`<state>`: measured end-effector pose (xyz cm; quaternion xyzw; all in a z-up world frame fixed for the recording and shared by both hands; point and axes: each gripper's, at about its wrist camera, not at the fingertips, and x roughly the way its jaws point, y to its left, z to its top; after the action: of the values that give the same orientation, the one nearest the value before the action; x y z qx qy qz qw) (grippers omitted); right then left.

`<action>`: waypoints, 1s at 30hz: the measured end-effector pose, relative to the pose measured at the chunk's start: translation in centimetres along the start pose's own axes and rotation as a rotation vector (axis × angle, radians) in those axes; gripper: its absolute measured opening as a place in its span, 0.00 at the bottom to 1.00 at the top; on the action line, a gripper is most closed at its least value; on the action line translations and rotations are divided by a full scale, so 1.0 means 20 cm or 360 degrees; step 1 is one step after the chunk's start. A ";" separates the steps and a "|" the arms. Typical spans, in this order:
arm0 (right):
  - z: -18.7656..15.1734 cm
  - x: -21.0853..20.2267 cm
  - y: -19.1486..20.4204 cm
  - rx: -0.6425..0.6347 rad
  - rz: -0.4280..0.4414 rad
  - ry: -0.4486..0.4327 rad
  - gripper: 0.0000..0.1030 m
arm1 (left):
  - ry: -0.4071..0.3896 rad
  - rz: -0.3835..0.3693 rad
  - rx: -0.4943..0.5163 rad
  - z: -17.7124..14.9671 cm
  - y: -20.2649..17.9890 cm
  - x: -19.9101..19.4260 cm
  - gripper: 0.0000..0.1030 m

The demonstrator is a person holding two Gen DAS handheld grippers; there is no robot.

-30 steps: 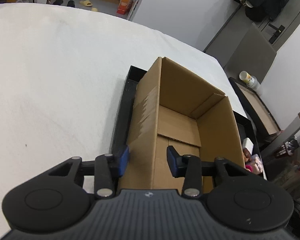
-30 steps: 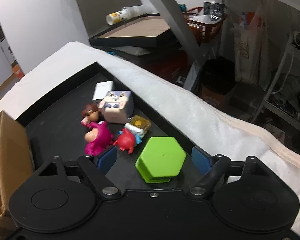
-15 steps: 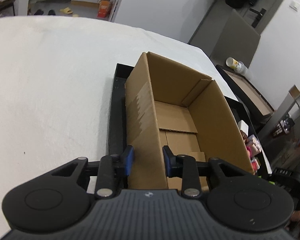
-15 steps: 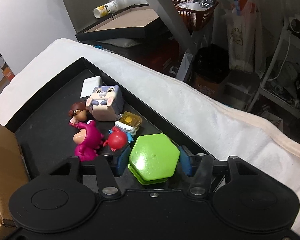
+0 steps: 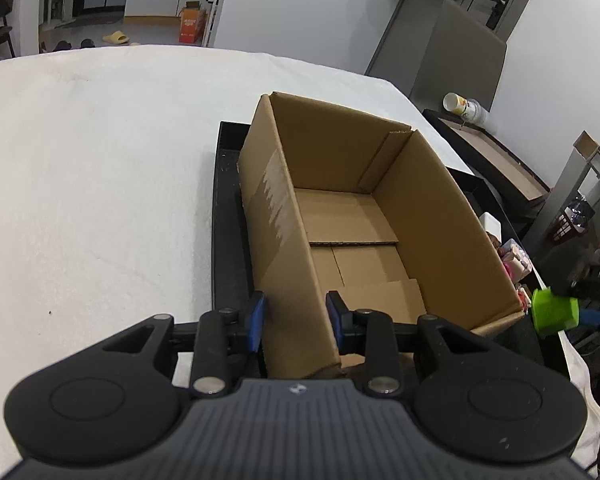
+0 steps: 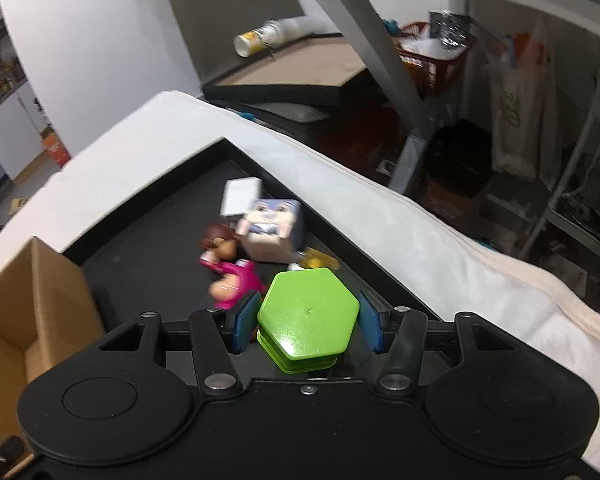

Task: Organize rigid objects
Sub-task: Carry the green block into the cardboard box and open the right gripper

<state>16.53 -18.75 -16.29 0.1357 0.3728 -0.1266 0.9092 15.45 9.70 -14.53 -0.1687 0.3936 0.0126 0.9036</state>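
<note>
Since a second ago both tools have closed: the left gripper, then apart on either side of the cardboard box, now pinches the box's near left wall, and the right gripper, then wide around the green hexagon block, is clamped on its sides and has raised it clear of the black tray. In the left wrist view the block hangs at the right edge of the frame, just beyond the box's right wall.

To do this step well, I judge the block should travel up and over the right wall before the grip is let go, low inside, so it does not bounce. The left grip should keep the box steady. The toys at the centre of the right view, a cube-shaped bunny figure and a pink figure, should not be clipped.

No readable writing shows; the print on the fallen paper cup at upper centre is too blurred.
</note>
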 end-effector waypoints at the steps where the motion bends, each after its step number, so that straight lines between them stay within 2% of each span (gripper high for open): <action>1: 0.01 -0.01 0.01 -0.0003 0.0023 -0.0004 0.50 | 0.0000 0.0000 -0.0003 0.00 0.00 0.00 0.30; 13: 0.11 -0.15 0.24 -0.0072 0.0222 -0.0054 0.50 | -0.0031 -0.0019 -0.0018 -0.02 0.02 0.00 0.30; 30: 0.09 -0.24 0.56 -0.0275 0.0475 -0.0033 0.50 | -0.0034 -0.0021 -0.0048 -0.02 0.03 -0.01 0.30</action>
<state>18.17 -8.30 -9.94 0.1094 0.3485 0.0408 0.9300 14.92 10.13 -14.72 -0.1848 0.3826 0.0143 0.9051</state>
